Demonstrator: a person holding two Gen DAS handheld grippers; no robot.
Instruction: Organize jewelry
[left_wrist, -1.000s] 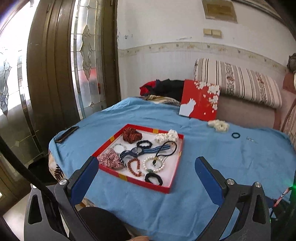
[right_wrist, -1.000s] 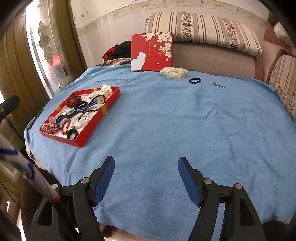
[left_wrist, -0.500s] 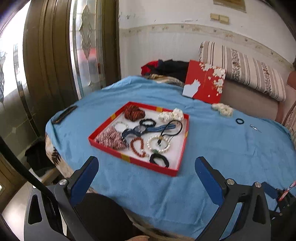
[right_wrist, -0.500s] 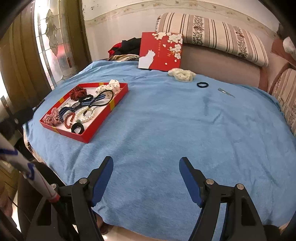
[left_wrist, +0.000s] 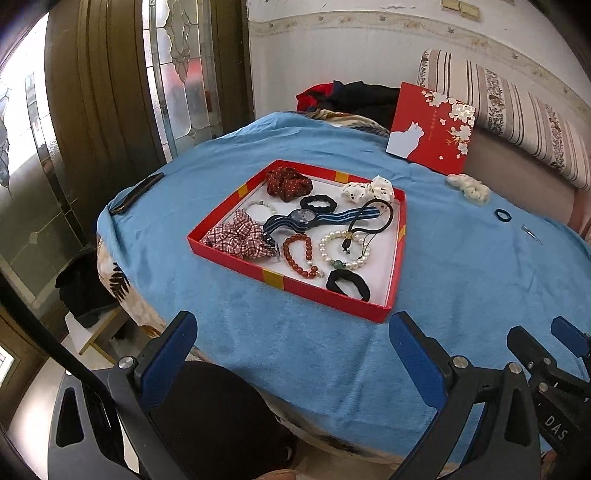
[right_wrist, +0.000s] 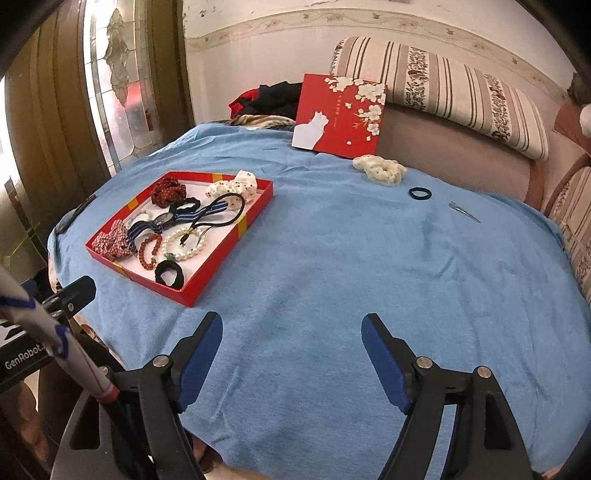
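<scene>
A red tray (left_wrist: 295, 286) (right_wrist: 207, 284) sits on the blue cloth, holding several scrunchies, bead bracelets, a pearl bracelet (left_wrist: 345, 251), a striped watch (left_wrist: 306, 218) and a black cord. Loose on the cloth at the far right lie a cream scrunchie (left_wrist: 469, 188) (right_wrist: 380, 169), a dark hair tie (left_wrist: 503, 215) (right_wrist: 420, 193) and a metal hair clip (left_wrist: 532, 233) (right_wrist: 464, 212). My left gripper (left_wrist: 291, 339) is open and empty just short of the tray's near edge. My right gripper (right_wrist: 291, 347) is open and empty over bare cloth, right of the tray.
The red box lid (left_wrist: 432, 127) (right_wrist: 340, 112) with a white cat leans against a striped sofa (right_wrist: 443, 92) at the back. A dark flat object (left_wrist: 135, 194) lies at the table's left edge. A glazed door (left_wrist: 110, 92) stands left. Dark clothes (right_wrist: 273, 98) lie behind the table.
Both grippers have come forward and lower toward the table; the tray looks larger and nearer in both views. Both stay open. Nothing on the table has moved.
</scene>
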